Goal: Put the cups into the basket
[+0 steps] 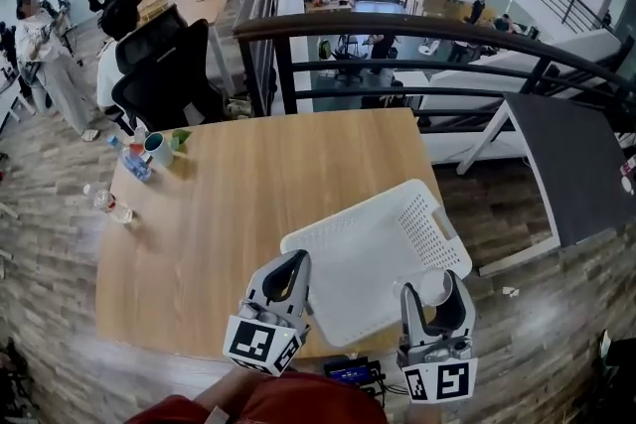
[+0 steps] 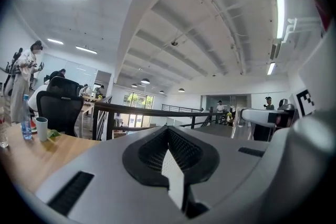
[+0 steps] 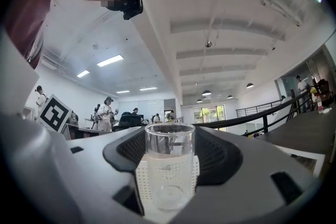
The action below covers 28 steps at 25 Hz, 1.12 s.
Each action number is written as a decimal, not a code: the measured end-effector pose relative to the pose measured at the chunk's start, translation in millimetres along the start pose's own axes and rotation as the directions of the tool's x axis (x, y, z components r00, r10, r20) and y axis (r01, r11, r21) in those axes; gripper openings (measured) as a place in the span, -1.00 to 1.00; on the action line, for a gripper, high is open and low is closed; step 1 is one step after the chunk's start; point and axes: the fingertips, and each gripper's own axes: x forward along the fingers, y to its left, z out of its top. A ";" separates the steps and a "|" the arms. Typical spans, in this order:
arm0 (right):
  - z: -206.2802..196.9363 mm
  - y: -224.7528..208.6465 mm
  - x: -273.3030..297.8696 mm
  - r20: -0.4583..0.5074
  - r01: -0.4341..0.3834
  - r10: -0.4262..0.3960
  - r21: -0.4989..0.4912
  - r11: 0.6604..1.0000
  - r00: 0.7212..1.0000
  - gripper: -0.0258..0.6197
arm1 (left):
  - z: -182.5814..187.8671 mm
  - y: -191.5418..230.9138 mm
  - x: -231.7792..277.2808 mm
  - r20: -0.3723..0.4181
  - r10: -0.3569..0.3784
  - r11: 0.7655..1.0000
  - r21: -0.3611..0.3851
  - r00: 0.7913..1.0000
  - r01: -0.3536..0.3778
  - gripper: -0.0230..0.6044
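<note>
1. Right gripper view: the right gripper has its jaws spread wide and clamped on a clear glass cup. The cup stands upright between them, its rim above the jaw tops.
2. Head view: a white basket lies under and ahead of these jaws, at the near right of the wooden counter. The cup sits over the basket's near right corner.
3. The left gripper has its jaws closed tip to tip on nothing. The basket's near left edge is just ahead and to the right of them.
4. The step in hand looks like setting the cup down in the basket. To do it well, keep the glass upright and lower it until its base meets the basket floor. Then part the jaws only a little and draw straight back, so the pads do not drag and tip it.
5. A mug waits far ahead and left of the left jaws. It stands close beside a bottle and a green object.
6. Open room: the basket floor ahead of the right jaws is bare, and so is the wood between the left jaws and the mug.
7. Edges to mind:
   - The basket's perforated wall rises just right of the right jaws.
   - The counter's near edge runs under both grippers.
   - The mug group sits near the far left corner, where a knock could push something off.
   - A dark railing runs beyond the far edge.
</note>
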 end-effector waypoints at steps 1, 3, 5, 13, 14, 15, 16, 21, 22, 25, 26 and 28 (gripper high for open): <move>-0.4 -3.3 1.3 0.002 -0.015 0.015 0.005 1.000 1.000 -0.04 | 0.3 -1.5 1.0 0.000 0.016 1.000 0.000 1.000 -0.016 -0.91; -1.6 -9.0 3.4 0.001 -0.048 0.048 0.015 0.999 0.999 -0.04 | 1.1 -5.6 1.7 0.002 0.050 0.999 0.012 0.999 -0.050 -0.91; -3.2 -12.9 5.1 -0.002 -0.086 0.086 0.023 0.996 0.996 -0.04 | 1.0 -10.1 0.5 0.002 0.080 0.997 0.023 0.997 -0.080 -0.91; -1.2 -13.7 17.3 0.001 -0.207 0.207 0.021 0.978 0.978 -0.04 | 1.5 -12.5 -14.7 0.016 0.192 0.981 0.036 0.981 -0.193 -0.91; 0.0 -11.5 19.1 0.000 -0.215 0.215 0.020 0.976 0.977 -0.04 | 3.2 -10.4 -17.2 0.019 0.202 0.979 0.036 0.979 -0.203 -0.91; 1.1 -8.8 21.2 0.000 -0.222 0.222 0.017 0.975 0.975 -0.04 | 5.0 -7.8 -19.6 0.023 0.210 0.977 0.035 0.978 -0.210 -0.91; 1.8 -5.8 23.5 -0.001 -0.226 0.226 0.014 0.974 0.974 -0.04 | 6.5 -5.0 -21.7 0.027 0.214 0.976 0.035 0.976 -0.215 -0.91; 7.4 11.9 32.2 0.000 -0.257 0.257 -0.007 0.966 0.966 -0.04 | 10.3 4.0 -30.6 0.047 0.225 0.974 0.023 0.973 -0.226 -0.90; 8.5 16.1 34.4 0.001 -0.263 0.263 -0.012 0.965 0.965 -0.04 | 10.6 4.7 -32.1 0.050 0.224 0.974 0.017 0.973 -0.225 -0.91; 10.2 27.8 39.1 0.007 -0.278 0.278 -0.013 0.961 0.961 -0.04 | 9.6 4.5 -35.6 0.058 0.214 0.977 0.004 0.975 -0.214 -0.91; 10.5 30.7 40.5 0.010 -0.281 0.281 -0.013 0.960 0.960 -0.04 | 8.4 4.3 -35.9 0.060 0.209 0.978 0.002 0.976 -0.210 -0.91; 10.3 35.6 42.8 0.011 -0.286 0.287 -0.017 0.958 0.958 -0.04 | 6.2 4.4 -36.1 0.059 0.200 0.980 0.002 0.978 -0.201 -0.91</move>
